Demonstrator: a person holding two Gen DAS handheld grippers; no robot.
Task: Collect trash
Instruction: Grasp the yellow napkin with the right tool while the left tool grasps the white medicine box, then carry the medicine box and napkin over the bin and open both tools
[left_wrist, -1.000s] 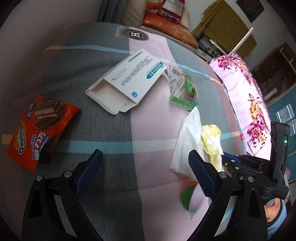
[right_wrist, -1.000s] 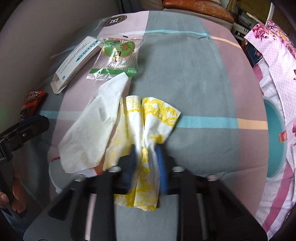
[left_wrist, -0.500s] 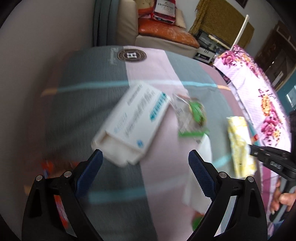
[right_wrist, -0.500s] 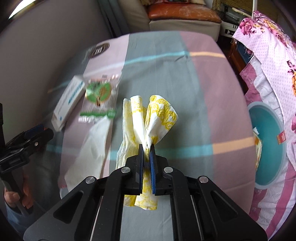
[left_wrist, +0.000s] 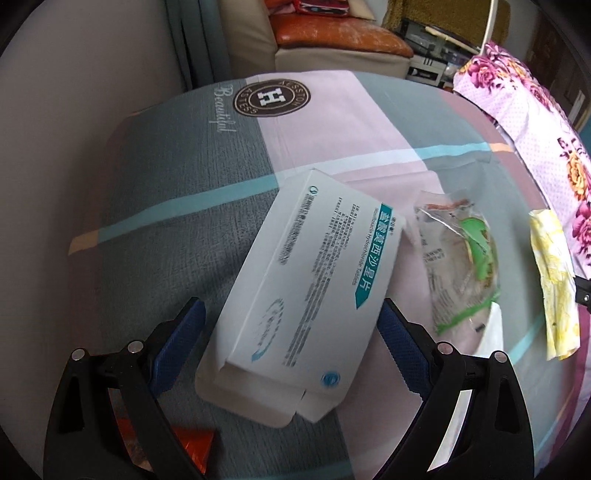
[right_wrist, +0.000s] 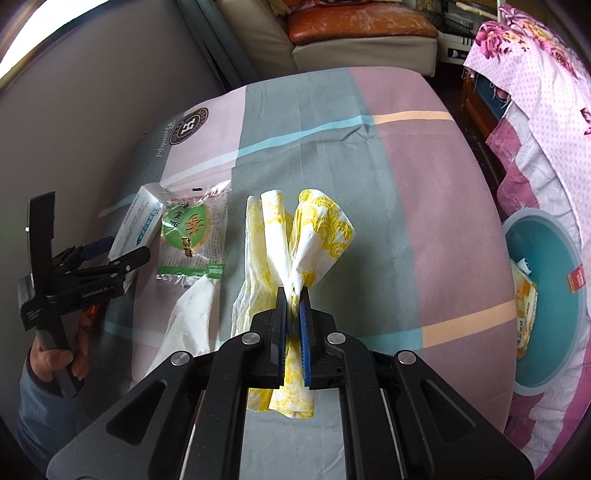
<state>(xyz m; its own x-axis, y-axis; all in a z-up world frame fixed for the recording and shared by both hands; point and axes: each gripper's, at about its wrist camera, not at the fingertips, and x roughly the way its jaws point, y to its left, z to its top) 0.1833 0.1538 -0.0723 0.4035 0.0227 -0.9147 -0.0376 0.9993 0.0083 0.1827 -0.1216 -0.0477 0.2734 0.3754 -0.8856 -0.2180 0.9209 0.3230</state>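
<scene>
Right wrist: gripper clamps napkin (yellow-print)

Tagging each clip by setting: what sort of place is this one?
Probably a home living room: a table under a grey-and-pink checked cloth, an orange-cushioned beige sofa behind it, and a pink floral fabric cover at the right.

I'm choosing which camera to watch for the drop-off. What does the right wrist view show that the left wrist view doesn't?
Only the right wrist view shows the teal bin beyond the bed's edge, with wrappers already inside, and the right gripper shut on the yellow napkin.

Only the left wrist view shows the orange wrapper near the bottom, and the left gripper, whose jaws have just been closing, straddling the white medicine box without pressing on it.

Both show that box, the green snack packet, the napkin and the striped bedspread.
</scene>
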